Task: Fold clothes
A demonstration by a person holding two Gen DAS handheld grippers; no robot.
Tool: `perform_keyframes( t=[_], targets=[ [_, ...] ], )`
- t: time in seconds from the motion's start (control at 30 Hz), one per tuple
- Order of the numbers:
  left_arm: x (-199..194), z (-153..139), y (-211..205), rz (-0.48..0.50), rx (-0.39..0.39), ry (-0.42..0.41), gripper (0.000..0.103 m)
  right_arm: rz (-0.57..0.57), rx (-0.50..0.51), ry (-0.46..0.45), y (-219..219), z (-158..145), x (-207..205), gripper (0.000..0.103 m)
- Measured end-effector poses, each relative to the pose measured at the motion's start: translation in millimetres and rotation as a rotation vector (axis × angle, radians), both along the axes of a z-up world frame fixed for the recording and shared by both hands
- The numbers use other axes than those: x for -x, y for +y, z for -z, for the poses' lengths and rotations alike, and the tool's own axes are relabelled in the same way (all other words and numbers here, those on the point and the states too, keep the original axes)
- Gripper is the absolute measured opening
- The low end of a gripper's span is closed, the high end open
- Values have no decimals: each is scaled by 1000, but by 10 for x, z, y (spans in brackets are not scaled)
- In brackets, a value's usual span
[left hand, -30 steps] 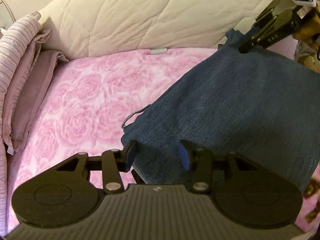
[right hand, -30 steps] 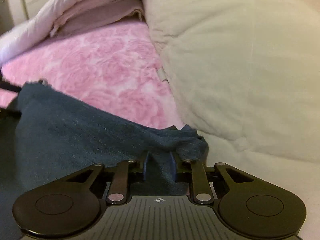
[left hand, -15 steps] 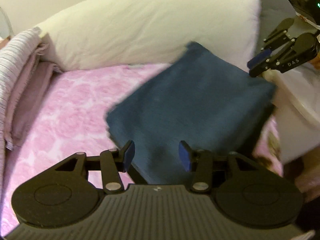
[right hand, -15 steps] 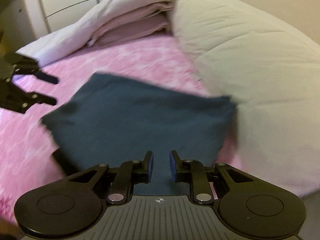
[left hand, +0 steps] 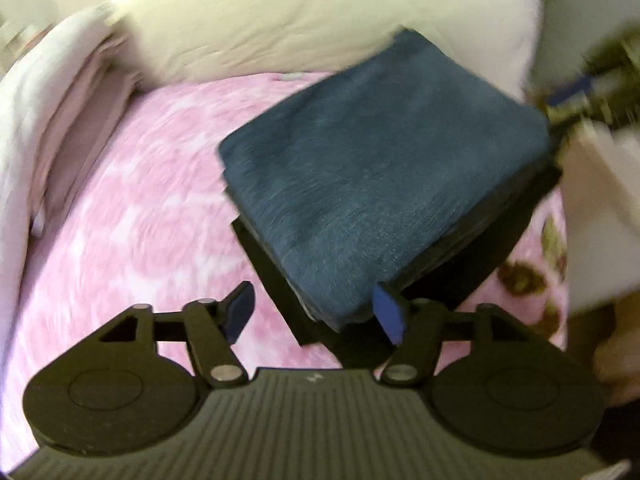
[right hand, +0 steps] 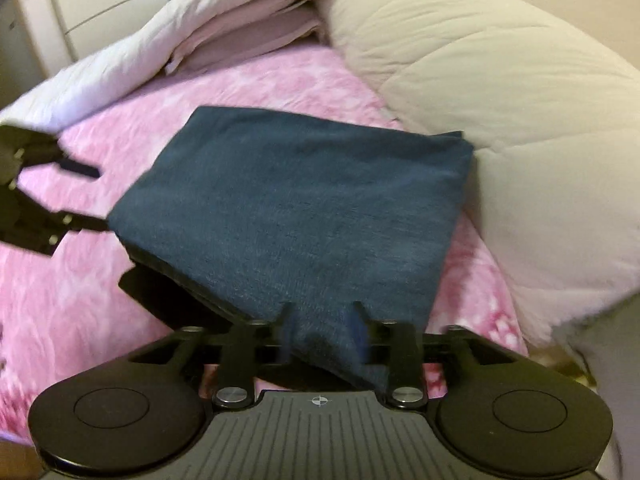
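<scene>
Jeans folded, both grippers off
The blue jeans (right hand: 304, 208) now lie squared; left gripper (left hand: 316, 312) and right gripper (right hand: 322, 330) have released, jaws spread.

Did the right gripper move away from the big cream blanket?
Yes. The right gripper backed away from the cream comforter, toward the near corner of the blue cloth.
</scene>
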State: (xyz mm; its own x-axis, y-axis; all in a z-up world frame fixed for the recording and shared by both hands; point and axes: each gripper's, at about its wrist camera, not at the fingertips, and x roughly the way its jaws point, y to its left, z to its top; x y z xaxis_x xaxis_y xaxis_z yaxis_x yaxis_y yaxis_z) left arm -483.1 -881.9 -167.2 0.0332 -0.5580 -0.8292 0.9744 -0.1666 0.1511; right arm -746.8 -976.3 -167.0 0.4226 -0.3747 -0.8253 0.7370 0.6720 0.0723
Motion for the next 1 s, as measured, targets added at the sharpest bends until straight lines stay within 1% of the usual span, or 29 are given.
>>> perform_keyframes(
  t=[0.03, 0.1, 0.13, 0.2, 0.27, 0.37, 0.43, 0.47, 0.57, 0.67, 0.7, 0.77, 0.9, 0.97, 1.0],
  targets=[
    [19, -32, 77, -49, 12, 29, 76, 18, -5, -4, 63, -11, 16, 63],
    [71, -70, 220, -126, 21, 75, 80, 39, -27, -9, 223, -6, 33, 66],
    [94, -74, 283, -161, 14, 94, 85, 47, -41, -7, 316, -4, 41, 67],
    [146, -60, 402, -210, 2, 122, 86, 68, -53, -9, 523, -32, 73, 68],
    [212, -25, 512, -205, -10, 134, 86, 98, -56, -15, 736, -62, 111, 69],
    [314, -13, 683, -133, -13, 151, 86, 182, -46, -31, 1044, -122, 168, 71],
    [360, -84, 817, -80, -1, 161, 86, 240, -39, -42, 1231, -186, 202, 71],
    [367, -151, 894, -71, 14, 170, 86, 263, -34, -48, 1324, -230, 208, 72],
    [325, -412, 1120, -96, 71, 227, 86, 310, -14, -68, 1601, -399, 190, 72],
    [332, -634, 1257, -119, 67, 227, 86, 340, 24, -80, 1876, -597, 156, 73],
    [348, -712, 1313, -106, 72, 224, 86, 344, 39, -84, 1962, -668, 142, 73],
    [374, -850, 1431, -89, 108, 219, 86, 348, 59, -94, 2104, -785, 118, 73],
    [336, -1092, 1621, -148, 147, 280, 86, 349, 104, -96, 2355, -990, 75, 74],
    [343, -1181, 1679, -172, 153, 269, 86, 349, 123, -94, 2466, -1081, 59, 74],
    [356, -1215, 1700, -180, 153, 251, 86, 352, 130, -96, 2513, -1121, 61, 74]
  ],
)
